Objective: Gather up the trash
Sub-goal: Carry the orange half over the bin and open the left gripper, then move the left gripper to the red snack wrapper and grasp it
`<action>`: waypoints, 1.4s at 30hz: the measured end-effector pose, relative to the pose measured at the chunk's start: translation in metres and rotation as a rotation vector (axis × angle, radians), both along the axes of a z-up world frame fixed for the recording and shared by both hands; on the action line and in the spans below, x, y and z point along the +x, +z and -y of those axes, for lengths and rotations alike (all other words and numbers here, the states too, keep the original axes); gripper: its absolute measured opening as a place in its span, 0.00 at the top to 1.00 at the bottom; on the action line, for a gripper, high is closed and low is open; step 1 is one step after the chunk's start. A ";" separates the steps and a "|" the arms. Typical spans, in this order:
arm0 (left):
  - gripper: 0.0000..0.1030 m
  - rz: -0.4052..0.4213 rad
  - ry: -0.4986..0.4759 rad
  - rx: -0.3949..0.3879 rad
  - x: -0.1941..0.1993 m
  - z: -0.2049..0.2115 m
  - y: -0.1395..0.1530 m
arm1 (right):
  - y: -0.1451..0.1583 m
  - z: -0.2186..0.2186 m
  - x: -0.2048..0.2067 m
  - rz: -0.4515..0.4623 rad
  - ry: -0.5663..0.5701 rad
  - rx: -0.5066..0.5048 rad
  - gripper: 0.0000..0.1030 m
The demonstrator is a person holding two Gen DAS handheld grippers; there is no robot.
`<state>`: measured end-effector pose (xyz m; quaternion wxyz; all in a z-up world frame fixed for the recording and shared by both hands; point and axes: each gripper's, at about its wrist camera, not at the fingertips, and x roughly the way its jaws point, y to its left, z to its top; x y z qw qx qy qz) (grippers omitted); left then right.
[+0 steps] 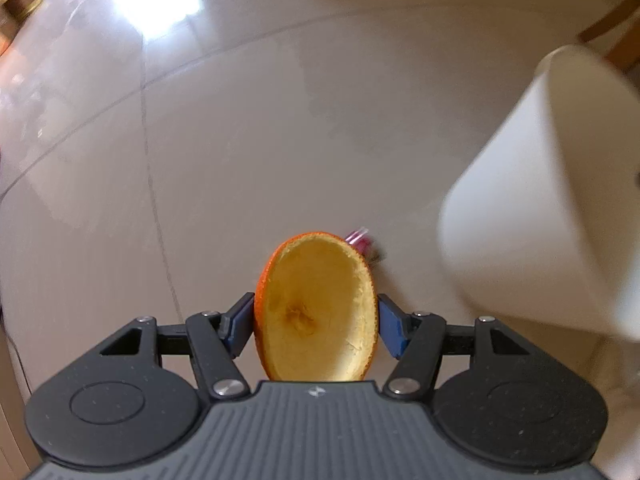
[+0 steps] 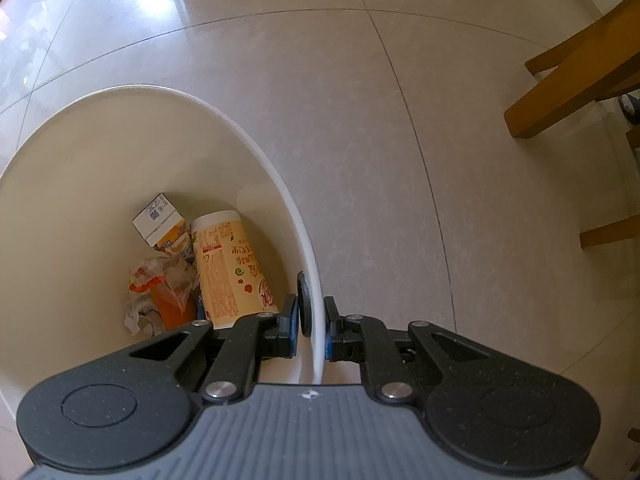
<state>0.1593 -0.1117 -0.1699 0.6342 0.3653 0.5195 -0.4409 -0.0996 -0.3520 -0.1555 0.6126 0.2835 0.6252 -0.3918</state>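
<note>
Both the left gripper (image 1: 316,322) and the right gripper (image 2: 311,330) look alike: a grey ribbed body with a small white emblem, two round black speckled discs, black angled linkage arms with silver screws, and fingers (image 1: 390,326) faced with blue pads.

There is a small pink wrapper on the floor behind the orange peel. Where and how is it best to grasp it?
Best from straight above, jaws closing across the pink wrapper's narrow width, since it seems to lie flat on the tiled floor. It is blurred and half hidden behind the orange peel, so its edges are unclear. The left gripper must release the peel first.
</note>
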 end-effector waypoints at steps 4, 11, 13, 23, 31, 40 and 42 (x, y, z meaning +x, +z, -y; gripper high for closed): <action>0.39 -0.022 -0.068 -0.054 -0.019 0.025 0.042 | -0.002 -0.002 0.002 -0.008 0.029 -0.001 0.86; 0.39 -0.098 -0.130 -0.146 -0.047 0.067 0.094 | -0.003 -0.002 0.001 -0.007 0.047 0.005 0.87; 0.39 -0.117 -0.153 -0.168 -0.059 0.080 0.103 | -0.002 -0.002 0.001 -0.006 0.052 0.005 0.87; 0.17 -0.182 -0.193 -0.205 -0.081 0.104 0.111 | 0.001 -0.004 -0.002 0.010 0.056 0.006 0.87; 0.15 -0.130 -0.156 -0.184 -0.074 0.083 0.094 | 0.003 -0.003 -0.005 0.016 0.059 0.004 0.87; 0.13 0.006 -0.097 -0.170 -0.052 0.038 0.060 | 0.002 -0.006 -0.003 0.012 0.066 -0.007 0.87; 0.13 0.005 -0.059 -0.170 -0.045 0.025 0.050 | 0.002 -0.006 -0.003 0.012 0.063 -0.010 0.87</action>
